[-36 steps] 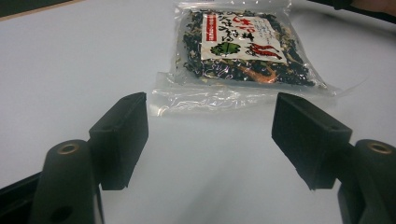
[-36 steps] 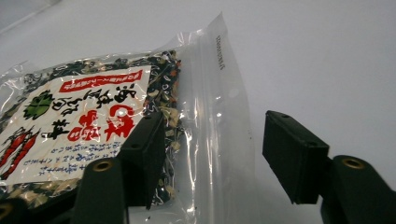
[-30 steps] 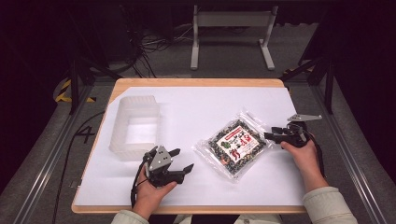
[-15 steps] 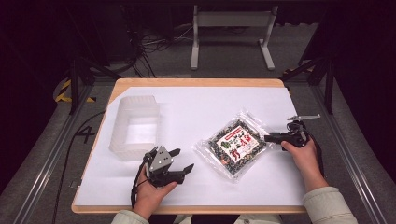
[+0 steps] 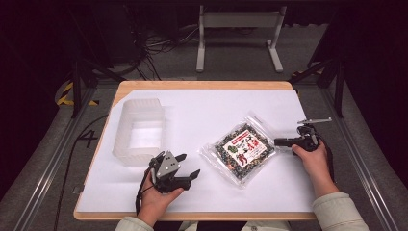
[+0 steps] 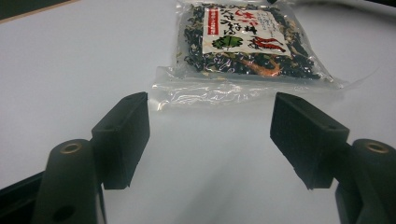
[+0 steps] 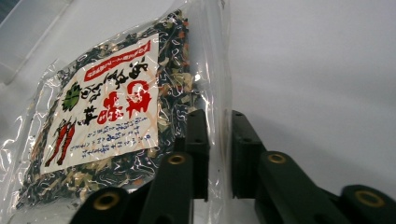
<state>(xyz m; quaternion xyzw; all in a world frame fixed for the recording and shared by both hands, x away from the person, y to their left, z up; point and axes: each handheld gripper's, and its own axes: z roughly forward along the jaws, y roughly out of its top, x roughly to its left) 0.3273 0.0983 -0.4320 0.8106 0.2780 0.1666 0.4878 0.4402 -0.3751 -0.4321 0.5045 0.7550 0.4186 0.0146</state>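
A clear bag of dark dried flakes (image 5: 243, 148) with a red-and-white label lies flat on the white sheet, right of centre. My right gripper (image 5: 276, 141) reaches in from the right. Its jaws have just been closing, and in the right gripper view (image 7: 219, 114) they stand nearly together with the clear sealed edge of the bag (image 7: 107, 107) pinched between the pads. My left gripper (image 5: 189, 164) rests on the sheet at the front, left of the bag, open and holding nothing. Along its jaws (image 6: 210, 100) the bag (image 6: 247, 42) lies a short way ahead, untouched.
A translucent white bin (image 5: 137, 156) stands at the left of the sheet, just behind my left hand; its corner (image 7: 23, 28) lies beyond the bag. The white sheet (image 5: 216, 110) covers a wooden table with dark floor and metal frames around it.
The right gripper's jaws have come together on the bag's right edge. Neither hand has moved, and the bag has stayed where it was.
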